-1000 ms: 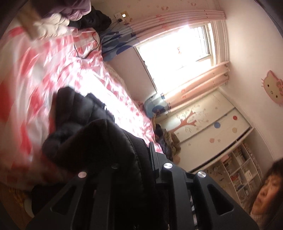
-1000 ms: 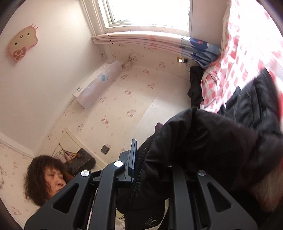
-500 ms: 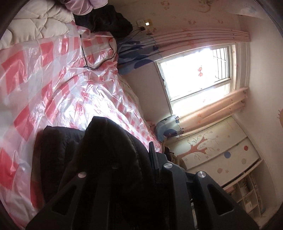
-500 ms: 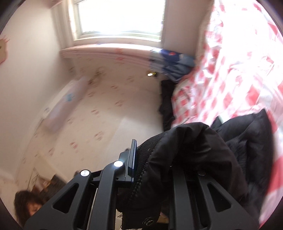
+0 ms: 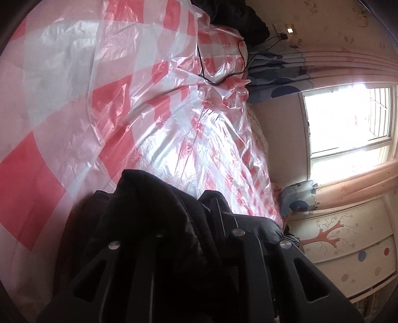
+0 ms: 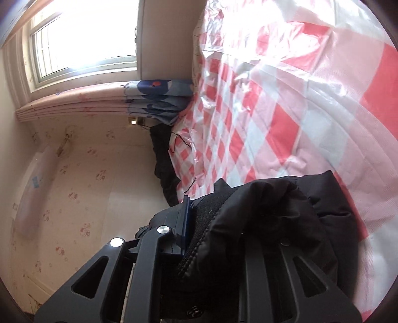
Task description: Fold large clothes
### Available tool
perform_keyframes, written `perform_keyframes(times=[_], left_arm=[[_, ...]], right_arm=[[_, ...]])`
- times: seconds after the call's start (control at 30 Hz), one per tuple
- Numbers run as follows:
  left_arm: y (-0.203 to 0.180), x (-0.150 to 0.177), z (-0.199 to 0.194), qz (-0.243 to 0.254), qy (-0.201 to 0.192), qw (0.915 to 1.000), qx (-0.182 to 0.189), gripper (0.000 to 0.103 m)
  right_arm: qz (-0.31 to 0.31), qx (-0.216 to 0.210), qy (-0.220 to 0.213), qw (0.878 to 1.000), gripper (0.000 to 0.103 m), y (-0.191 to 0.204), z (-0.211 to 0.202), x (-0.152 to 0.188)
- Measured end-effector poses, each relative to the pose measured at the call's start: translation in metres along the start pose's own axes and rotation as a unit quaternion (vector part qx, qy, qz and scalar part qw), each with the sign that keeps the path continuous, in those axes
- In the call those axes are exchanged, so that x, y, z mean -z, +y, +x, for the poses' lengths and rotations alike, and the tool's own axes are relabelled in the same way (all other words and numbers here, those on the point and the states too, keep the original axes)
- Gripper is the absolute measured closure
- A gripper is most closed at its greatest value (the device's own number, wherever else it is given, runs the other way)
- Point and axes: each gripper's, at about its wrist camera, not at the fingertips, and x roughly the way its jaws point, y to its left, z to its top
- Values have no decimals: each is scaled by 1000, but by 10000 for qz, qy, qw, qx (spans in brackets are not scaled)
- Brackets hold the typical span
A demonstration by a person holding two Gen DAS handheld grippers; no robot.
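The left claw is clamped on a bunched edge of the black coat, which spills over and between its fingers and hides the tips; its jaws have just been opening a little, with the padded cloth between them. Past the claw, the coat drapes down onto the bed, whose red-and-white plastic sheet runs away toward a dark heap of clothes and the window. Only the near end of the coat lies on the sheet here; the rest hangs from the grip.

The right claw holds another part of the coat's edge, near what looks like a zip seam. The cloth is wedged against the blue pad of one finger and heaped over the other. These jaws too have just been easing apart, the cloth between them.

As I judge it, the coat is strung between the two claws, its long axis running from one grip to the other, across the way both claws point. The bed lies ahead of and below both. Neither hand looks clearly nearer, so the lay-down turns on both moving forward together to keep that edge straight.
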Motion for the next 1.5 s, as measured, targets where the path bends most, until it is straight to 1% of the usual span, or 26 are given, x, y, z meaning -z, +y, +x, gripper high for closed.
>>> perform_keyframes(times=[0.07, 0.1, 0.13, 0.17, 0.2, 0.27, 0.33, 0.4, 0.43, 0.5, 0.53, 0.6, 0.67, 0.73, 0.83, 0.87, 0.93, 1.03, 1.07, 1.13, 1.17, 1.23, 1.3, 1.37, 1.43, 1.5], left_arm=[[-3, 0, 0, -25, 32, 10000, -64, 79], [-7, 0, -4, -55, -2, 10000, -32, 74], [-10, 0, -9, -75, -27, 10000, 3, 70], [-15, -1, -15, -111, -90, 9999, 88, 61], [-21, 0, -24, -94, -190, 9996, 208, 53], [-39, 4, -45, 147, -408, 9987, 267, 45], [-61, 12, -60, 597, -660, 9959, 159, 41], [-86, 27, -68, 1203, -867, 9889, 118, 32], [-96, 33, -70, 1454, -934, 9849, 112, 29], [-121, 54, -73, 2162, -1004, 9711, 116, 17], [-126, 58, -72, 2286, -960, 9686, 186, 14], [-119, 52, -60, 1926, -623, 9792, 141, 7], [-90, 35, -34, 1206, 29, 9923, -289, 7], [-63, 24, -29, 510, 41, 9977, -439, 7], [-65, 13, -45, 462, -248, 9986, 13, 7], [-79, 12, -58, 802, -422, 9949, 443, 7], [-103, 20, -70, 1453, -496, 9850, 793, 7], [-142, 56, -52, 2673, 152, 9589, 943, 7], [-144, 64, -41, 2789, 370, 9558, 854, 7], [-146, 88, -4, 3022, 908, 9487, 203, 7], [-142, 97, 19, 3124, 1078, 9431, -380, 7], [-135, 107, 44, 3311, 1047, 9322, -1024, 7], [-134, 109, 51, 3384, 1001, 9259, -1346, 7], [-135, 103, 41, 3165, 843, 9364, -1258, 7], [-140, 92, 31, 2870, 628, 9513, -933, 7], [-141, 86, 33, 2683, 460, 9564, -1054, 7]], right_arm=[[105, 102, 31, 9999, 78, -3, -1, -2], [131, 148, 44, 9998, 70, -2, -3, -3], [112, 176, 40, 9998, 56, 0, -4, -4], [53, 228, 10, 9997, 48, 7, -8, -4], [-62, 276, -37, 9996, 34, 18, -13, -1], [-567, 482, -238, 9969, 19, 50, -27, 8], [-1376, 750, -409, 9868, 13, 89, -37, 28], [-2446, 1138, -394, 9621, 7, 126, -32, 64], [-3076, 1466, -221, 9399, 7, 141, -17, 87], [-3816, 1856, 172, 9053, 7, 154, 16, 120], [-4073, 2039, 393, 8894, 7, 154, 35, 133], [-4427, 2490, 701, 8585, 7, 148, 75, 151], [-4557, 2969, 962, 8336, 7, 131, 116, 154], [-4441, 3495, 1109, 8175, 7, 107, 146, 145], [-3914, 3850, 1109, 8284, 7, 85, 171, 121], [-3761, 3862, 1092, 8351, 7, 85, 170, 117], [-3637, 3620, 834, 8543, 7, 96, 162, 117], [-4066, 3617, 768, 8355, 7, 106, 166, 122], [-4073, 3708, 873, 8301, 7, 100, 174, 118], [-3873, 3903, 1023, 8289, 7, 84, 188, 104], [-3867, 3964, 948, 8272, 7, 77, 195, 98], [-3748, 4049, 1011, 8279, 7, 71, 205, 83], [-3592, 4043, 842, 8369, 8, 82, 203, 79], [-3909, 3672, 561, 8421, 8, 106, 197, 89], [-4256, 3562, 524, 8302, 7, 121, 205, 97], [-4468, 3694, 729, 8115, 7, 125, 234, 99]])
